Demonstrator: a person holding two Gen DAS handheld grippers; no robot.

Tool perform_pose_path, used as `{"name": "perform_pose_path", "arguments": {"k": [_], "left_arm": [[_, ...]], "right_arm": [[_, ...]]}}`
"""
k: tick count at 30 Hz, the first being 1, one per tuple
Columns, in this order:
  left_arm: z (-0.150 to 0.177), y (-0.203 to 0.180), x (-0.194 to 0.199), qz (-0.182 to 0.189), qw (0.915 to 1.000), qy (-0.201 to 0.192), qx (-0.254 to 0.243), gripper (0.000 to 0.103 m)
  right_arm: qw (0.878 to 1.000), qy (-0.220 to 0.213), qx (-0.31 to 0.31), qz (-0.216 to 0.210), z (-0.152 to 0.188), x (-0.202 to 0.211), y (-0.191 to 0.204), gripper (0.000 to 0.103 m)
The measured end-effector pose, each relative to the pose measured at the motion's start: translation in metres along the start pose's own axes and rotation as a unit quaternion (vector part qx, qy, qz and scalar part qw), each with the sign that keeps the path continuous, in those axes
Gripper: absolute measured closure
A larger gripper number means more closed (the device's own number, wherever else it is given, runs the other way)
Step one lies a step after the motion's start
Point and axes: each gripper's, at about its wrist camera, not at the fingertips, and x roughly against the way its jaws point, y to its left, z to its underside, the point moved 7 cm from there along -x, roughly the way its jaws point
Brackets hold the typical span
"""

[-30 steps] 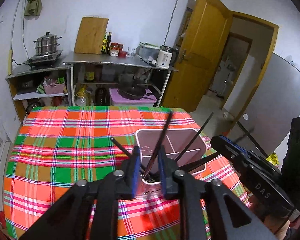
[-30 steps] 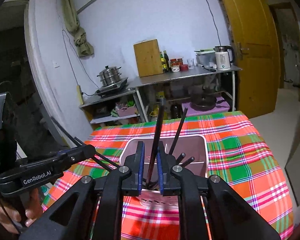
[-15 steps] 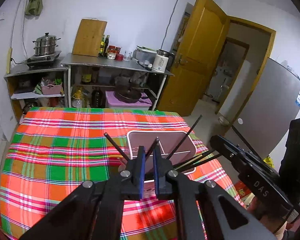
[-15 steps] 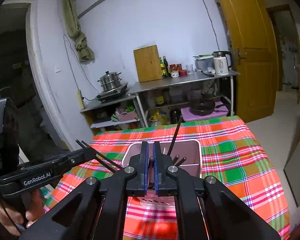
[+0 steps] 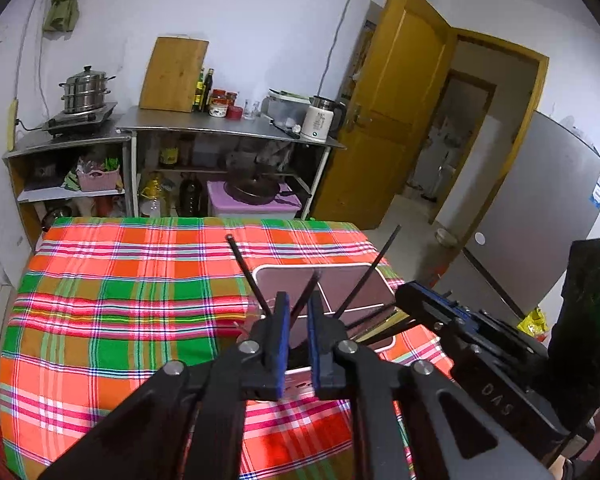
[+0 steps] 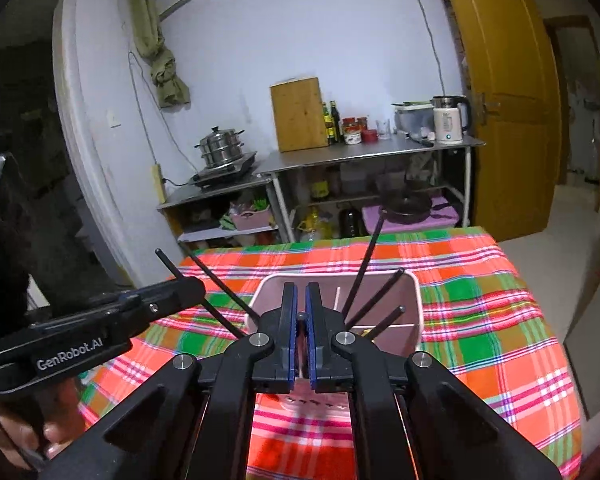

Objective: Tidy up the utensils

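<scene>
Over the plaid tabletop (image 5: pixel 112 300), the right claw (image 6: pixel 300 320) pinches a black chopstick (image 6: pixel 300 316); the left claw's (image 5: pixel 298 320) jaws, just widening, straddle another chopstick (image 5: pixel 305 294) in the pink holder (image 6: pixel 414 308).

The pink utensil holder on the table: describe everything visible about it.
The pink utensil holder is a rounded-rectangular tub, plastic by its look, with a pale rim, inner dividers and a row of small slots low on its near wall. It stands upright on the plaid tablecloth, toward the table's near right part. Several black chopsticks lean out of it at different angles. Both grippers hang just before it, hiding its near side.
</scene>
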Motion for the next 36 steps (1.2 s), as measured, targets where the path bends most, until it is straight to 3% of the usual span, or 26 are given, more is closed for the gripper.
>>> {"name": "perform_pose_path", "arguments": {"k": [1, 3, 9, 15, 20, 25, 36], "left_arm": [[-0.001, 0.0, 0.003, 0.002, 1.0, -0.004, 0.003, 0.07], [-0.002, -0.001, 0.011, 0.006, 0.9998, -0.016, 0.004, 0.063], [-0.001, -0.003, 0.034, 0.002, 0.9994, -0.033, -0.001, 0.063], [0.02, -0.003, 0.06, -0.014, 0.9989, -0.044, -0.011, 0.062], [0.049, -0.006, 0.07, -0.025, 0.9988, -0.037, -0.019, 0.061], [0.082, -0.011, 0.071, -0.032, 0.9992, -0.019, -0.018, 0.061], [0.139, -0.024, 0.073, -0.055, 0.9981, -0.008, -0.026, 0.057]], "right_arm": [[1.0, -0.003, -0.001, -0.002, -0.001, 0.003, 0.0, 0.098], [1.0, -0.01, -0.003, -0.004, -0.003, 0.008, 0.0, 0.093], [1.0, -0.03, 0.002, -0.008, -0.007, 0.032, 0.006, 0.089], [0.999, -0.046, 0.0, -0.01, -0.001, 0.064, 0.004, 0.089], [0.999, -0.034, -0.003, -0.004, 0.025, 0.082, 0.0, 0.086], [1.0, -0.013, -0.01, -0.002, 0.059, 0.093, -0.005, 0.076], [1.0, 0.015, 0.006, 0.019, 0.118, 0.114, -0.007, 0.075]]}}
